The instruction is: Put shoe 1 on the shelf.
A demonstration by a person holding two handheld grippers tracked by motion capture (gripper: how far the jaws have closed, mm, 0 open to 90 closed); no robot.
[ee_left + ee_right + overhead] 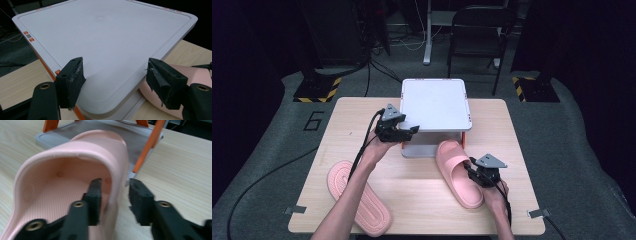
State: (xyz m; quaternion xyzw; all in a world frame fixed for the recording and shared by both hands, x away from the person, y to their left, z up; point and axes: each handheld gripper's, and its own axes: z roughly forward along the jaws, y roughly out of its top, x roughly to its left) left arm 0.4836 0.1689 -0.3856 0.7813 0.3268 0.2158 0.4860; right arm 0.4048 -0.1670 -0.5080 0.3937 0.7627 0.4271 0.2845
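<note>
Grey two-tier rack sits mid-table w/ left gripper hovering over its top, jaws wide apart, empty. Upright pink slipper lies toe-in at rack's lower shelf; other slipper sole-up, well apart. Right gripper straddles slipper's side wall — jaws not quite pinched; prob. best to clamp firmly, then slide straight.

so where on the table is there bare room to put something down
Free: the strip between the sole-up slipper and the upright slipper; also the table's far left corner. Crowded: around the white shelf, where the left gripper hovers and the right gripper straddles the slipper's wall.
</note>
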